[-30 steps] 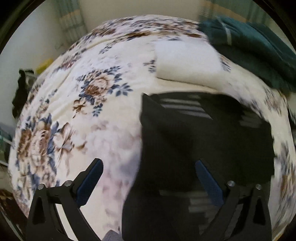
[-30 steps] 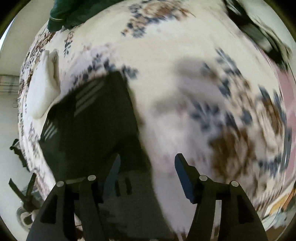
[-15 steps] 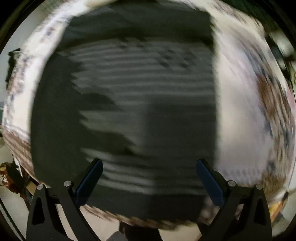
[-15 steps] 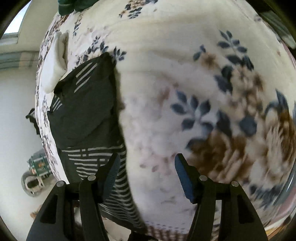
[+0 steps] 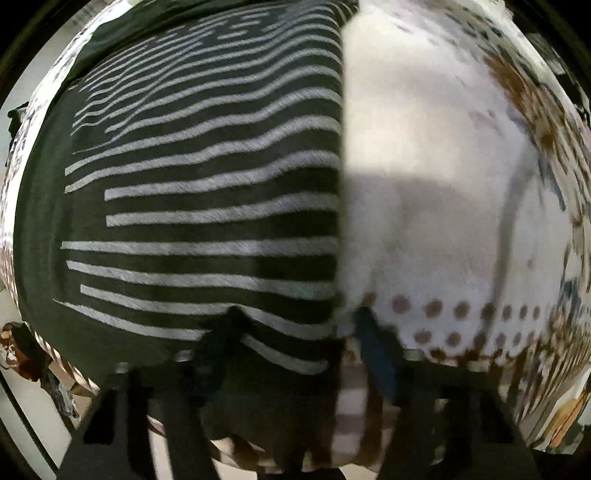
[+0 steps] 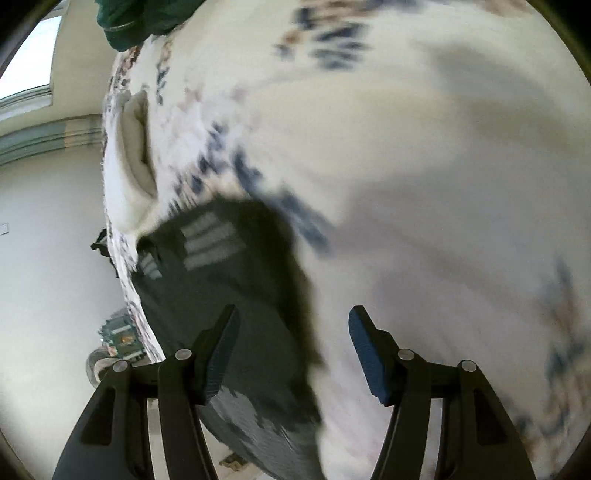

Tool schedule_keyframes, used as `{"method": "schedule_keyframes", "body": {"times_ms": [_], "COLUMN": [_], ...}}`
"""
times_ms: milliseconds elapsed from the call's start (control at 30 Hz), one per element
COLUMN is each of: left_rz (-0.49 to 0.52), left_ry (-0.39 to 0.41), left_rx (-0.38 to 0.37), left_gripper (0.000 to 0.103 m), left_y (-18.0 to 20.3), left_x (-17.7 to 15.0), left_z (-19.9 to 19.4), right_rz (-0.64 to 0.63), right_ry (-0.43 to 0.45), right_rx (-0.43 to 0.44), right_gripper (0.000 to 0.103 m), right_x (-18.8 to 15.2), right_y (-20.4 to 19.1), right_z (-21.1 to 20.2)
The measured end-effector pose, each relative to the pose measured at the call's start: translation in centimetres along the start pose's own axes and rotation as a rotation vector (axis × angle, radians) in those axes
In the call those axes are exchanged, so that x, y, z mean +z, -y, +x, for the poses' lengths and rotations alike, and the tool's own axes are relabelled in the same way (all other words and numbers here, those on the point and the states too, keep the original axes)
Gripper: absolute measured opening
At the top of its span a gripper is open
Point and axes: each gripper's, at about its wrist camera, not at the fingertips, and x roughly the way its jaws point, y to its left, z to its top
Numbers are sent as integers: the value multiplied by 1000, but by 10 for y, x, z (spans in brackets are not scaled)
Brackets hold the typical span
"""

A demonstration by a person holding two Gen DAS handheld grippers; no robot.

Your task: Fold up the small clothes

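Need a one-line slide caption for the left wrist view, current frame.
Left gripper closing over the near right corner of a black white-striped garment spread on a floral bedspread.

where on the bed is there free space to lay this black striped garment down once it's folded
The open floral bedspread right of the black striped garment is free, reaching up toward the dark green clothes. It is crowded on the left, where the folded white cloth meets the garment near the bed's edge.
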Motion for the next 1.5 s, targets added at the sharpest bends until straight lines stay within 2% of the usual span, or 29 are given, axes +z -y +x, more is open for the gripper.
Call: {"method": "schedule_keyframes", "body": {"times_ms": [100,133,167,233,300,333,367,467,500,567,600,633,667,800,1000,1100,1233,1333,1500], "left_rz": [-17,-27,-32,-27,-23,-24,-26,-49,-56,-74,-91,-108,-124,-191,-362,-401,-458,-492,-576], "left_ry": [34,45,53,65,77,81,83,91,100,113,120,129,136,176,249,271,265,256,216], "left_rx": [1,-4,-4,-17,-30,-38,-45,-76,-77,-87,-93,-101,-116,-146,-182,-181,-203,-222,-295], "left_gripper": [17,12,8,7,7,7,7,6,6,6,6,6,6,6,6,6,6,6,6], "left_y": [-9,-12,-15,-20,-24,-27,-31,-39,-44,-55,-61,-68,-75,-114,-197,-229,-298,-343,-398], "left_x": [6,6,6,4,0,-1,-2,-1,0,-2,-2,-1,0,-5,-4,-8,-13,-19,-24], "left_z": [-4,-5,-7,-11,-16,-17,-19,-27,-31,-39,-45,-52,-60,-89,-135,-141,-130,-111,-67], "right_rz": [4,2,-13,-52,-110,-83,-31,-51,-67,-92,-96,-96,-99,-127,-183,-233,-284,-312,-388], "right_ry": [-41,-53,-48,1,102,107,72,35,-8,-69,-84,-83,-58,10,43,59,85,90,76], "right_rx": [-69,-124,-192,-261,-350,-351,-337,-350,-351,-349,-347,-352,-366,-404,-414,-406,-407,-435,-545], "right_gripper": [60,36,6,5,4,4,4,7,12,28,28,26,5,5,5,5,5,5,5], "right_x": [27,30,31,27,28,31,35,40,42,45,45,44,43,34,-3,-25,-45,-51,-60], "right_y": [-17,-19,-22,-29,-32,-27,-19,-33,-40,-49,-51,-53,-58,-89,-186,-258,-341,-401,-486], "right_z": [38,48,55,51,31,29,33,42,49,61,63,63,59,43,33,36,49,78,179]}}
